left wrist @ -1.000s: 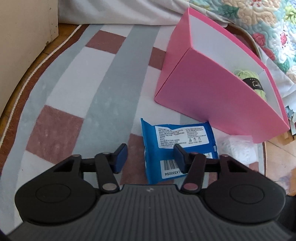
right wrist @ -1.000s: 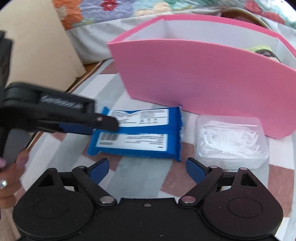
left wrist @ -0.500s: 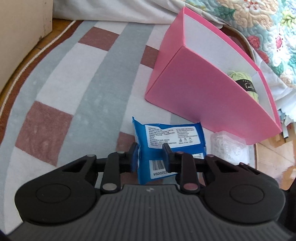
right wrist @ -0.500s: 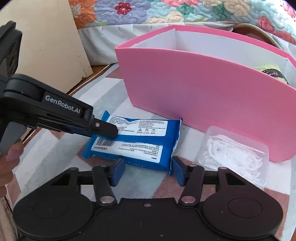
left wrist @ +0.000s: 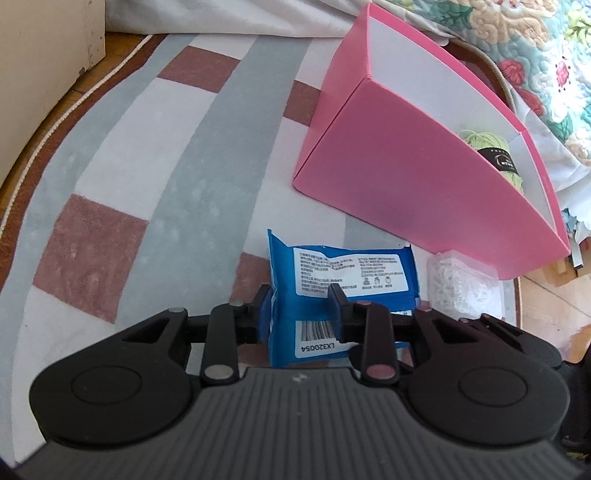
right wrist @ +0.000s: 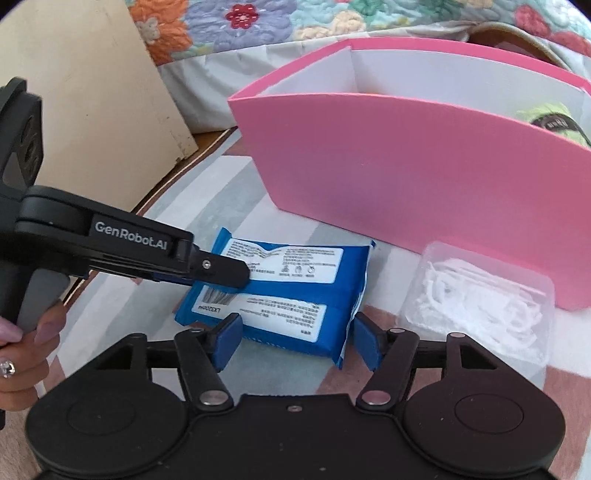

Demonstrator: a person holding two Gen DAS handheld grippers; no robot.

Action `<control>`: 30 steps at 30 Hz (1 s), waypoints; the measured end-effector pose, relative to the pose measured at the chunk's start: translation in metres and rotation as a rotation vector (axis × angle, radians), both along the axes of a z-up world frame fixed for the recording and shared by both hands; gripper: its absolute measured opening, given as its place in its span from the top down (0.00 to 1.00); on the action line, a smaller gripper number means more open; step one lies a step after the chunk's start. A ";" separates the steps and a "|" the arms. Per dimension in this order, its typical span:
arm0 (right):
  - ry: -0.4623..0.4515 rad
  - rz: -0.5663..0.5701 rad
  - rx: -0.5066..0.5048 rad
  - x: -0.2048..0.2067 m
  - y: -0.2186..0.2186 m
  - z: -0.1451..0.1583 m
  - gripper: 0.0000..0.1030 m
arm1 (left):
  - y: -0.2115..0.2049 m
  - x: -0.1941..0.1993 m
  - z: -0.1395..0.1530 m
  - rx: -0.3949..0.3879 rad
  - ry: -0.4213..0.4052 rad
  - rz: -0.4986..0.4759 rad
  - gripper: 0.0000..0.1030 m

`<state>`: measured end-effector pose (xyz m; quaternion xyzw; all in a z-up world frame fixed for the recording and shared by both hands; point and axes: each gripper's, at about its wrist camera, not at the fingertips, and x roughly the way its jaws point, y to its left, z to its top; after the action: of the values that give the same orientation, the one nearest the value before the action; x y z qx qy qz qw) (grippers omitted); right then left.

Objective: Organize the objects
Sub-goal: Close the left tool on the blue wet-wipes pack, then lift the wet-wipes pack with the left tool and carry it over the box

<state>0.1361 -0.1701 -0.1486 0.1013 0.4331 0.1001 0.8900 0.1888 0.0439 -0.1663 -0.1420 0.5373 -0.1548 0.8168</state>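
Note:
A blue wipes packet (left wrist: 351,266) lies label-up on the rug in front of a pink box (left wrist: 406,177). My left gripper (left wrist: 300,306) is shut on the packet's near end, one pad on either side of the barcode. In the right wrist view the left gripper (right wrist: 229,273) reaches in from the left onto the packet (right wrist: 295,295). My right gripper (right wrist: 297,339) straddles the packet's near long edge. Its jaws are opening, and the pads stand just off the wrapper. A green yarn ball (right wrist: 550,118) sits inside the pink box (right wrist: 406,177).
A clear plastic case of white floss picks (right wrist: 480,299) lies right of the packet, against the box. The striped rug (left wrist: 166,166) stretches left. A beige cabinet (right wrist: 92,92) stands at the left, a quilted bed (right wrist: 258,18) behind. A hand (right wrist: 29,347) holds the left gripper.
The left gripper has closed onto the packet's end. The right gripper came in from wide open to frame the packet's near edge, then widened slightly.

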 end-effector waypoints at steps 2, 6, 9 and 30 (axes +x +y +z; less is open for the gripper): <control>-0.003 0.013 -0.008 0.000 0.001 0.001 0.37 | -0.002 -0.002 0.000 -0.011 0.001 0.003 0.71; 0.009 0.010 -0.024 -0.001 0.003 0.002 0.40 | -0.010 -0.006 0.005 0.003 -0.012 -0.003 0.71; 0.005 0.013 -0.040 -0.003 0.007 0.004 0.41 | -0.010 -0.008 0.006 -0.008 -0.005 0.001 0.71; -0.045 0.034 -0.091 -0.049 0.001 0.055 0.38 | -0.022 -0.054 0.062 -0.010 -0.039 -0.087 0.70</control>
<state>0.0874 -0.1686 -0.0935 0.0510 0.4186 0.0974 0.9015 0.1350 0.0223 -0.1043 -0.1195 0.5261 -0.1959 0.8189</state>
